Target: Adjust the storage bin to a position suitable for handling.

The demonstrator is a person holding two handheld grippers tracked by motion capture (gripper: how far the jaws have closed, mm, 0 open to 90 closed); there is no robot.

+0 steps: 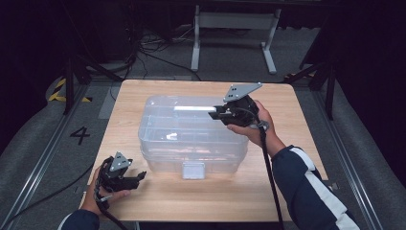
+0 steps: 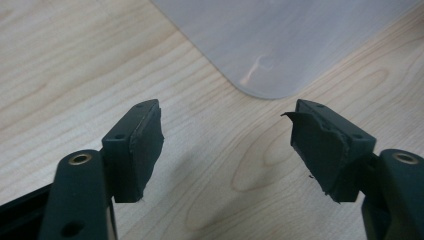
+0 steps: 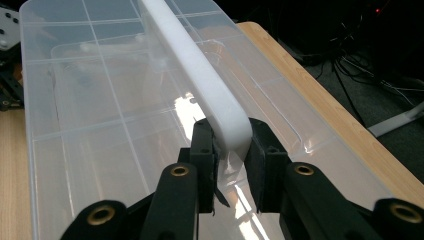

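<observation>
White handle (image 3: 200, 65) of the clear plastic organizer box (image 1: 191, 134) sits pinched between the right gripper's (image 3: 229, 150) fingers (image 3: 204, 147), which press on its rounded end from both sides. That handle runs along the top of the box lid, and the box stands in the middle of the wooden bench (image 1: 287, 187), its latch facing the person. The left gripper (image 2: 227, 145) has its fingers (image 2: 142, 142) spread with only bare wood between them, just short of a rounded corner of the box, low at the bench's near left.
</observation>
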